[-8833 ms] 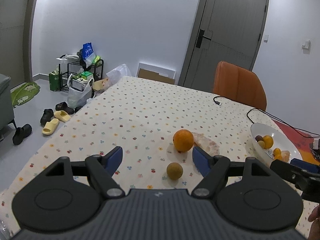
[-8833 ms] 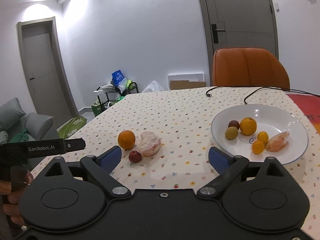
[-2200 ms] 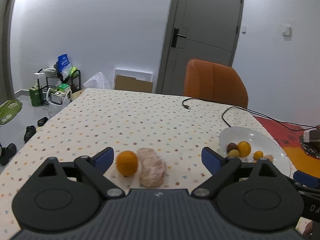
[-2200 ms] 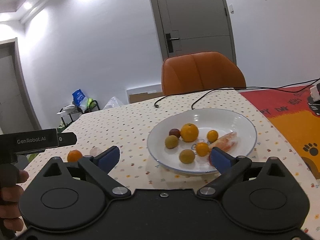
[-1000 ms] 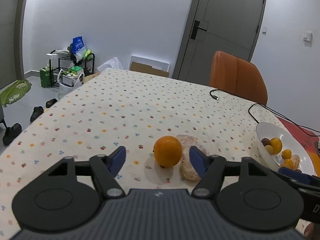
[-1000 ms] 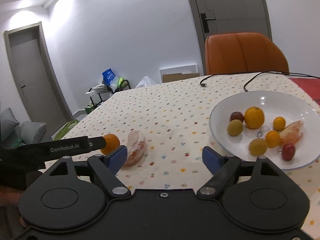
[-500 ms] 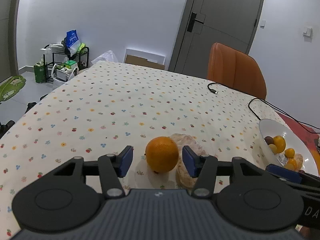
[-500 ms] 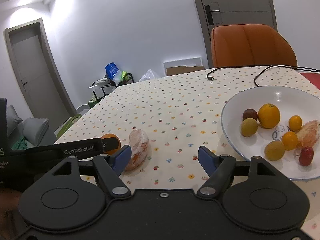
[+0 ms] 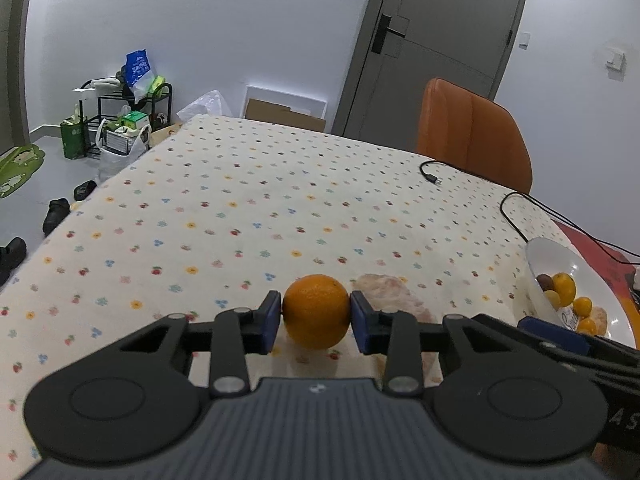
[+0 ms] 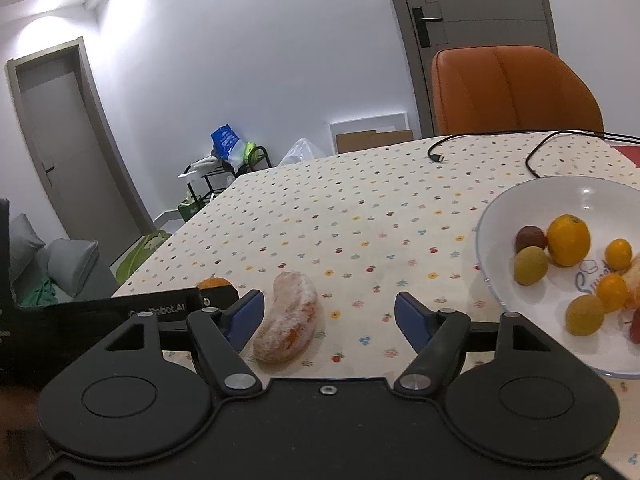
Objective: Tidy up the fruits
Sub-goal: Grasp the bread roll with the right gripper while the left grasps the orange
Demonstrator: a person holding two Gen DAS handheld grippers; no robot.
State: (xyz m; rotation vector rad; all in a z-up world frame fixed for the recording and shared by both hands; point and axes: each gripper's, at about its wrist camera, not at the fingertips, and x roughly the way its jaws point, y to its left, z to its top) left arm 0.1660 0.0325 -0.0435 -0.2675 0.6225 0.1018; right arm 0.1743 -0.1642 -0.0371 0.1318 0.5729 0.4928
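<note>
An orange (image 9: 317, 311) rests on the dotted tablecloth, and my left gripper (image 9: 316, 322) is shut on it, blue pads touching both sides. Just right of it lies a peeled citrus piece (image 9: 394, 298). In the right wrist view the same peeled piece (image 10: 289, 322) lies close to the left finger of my open right gripper (image 10: 328, 320), nothing held. Behind the left gripper's black body only the top of the orange (image 10: 214, 282) shows. The white plate (image 10: 504, 216) at the right holds several small fruits, also visible as the plate (image 9: 538, 252) at the far right of the left wrist view.
An orange chair (image 10: 512, 88) stands at the table's far side. Black cables (image 10: 532, 152) run over the cloth near the plate. A red mat (image 9: 600, 252) lies beyond the plate. A rack with bags (image 9: 124, 120) and shoes (image 9: 56, 210) sit on the floor, left.
My left gripper's fingers have come together on the orange, which stood between them half a second ago. The right gripper has moved closer to the peeled piece.
</note>
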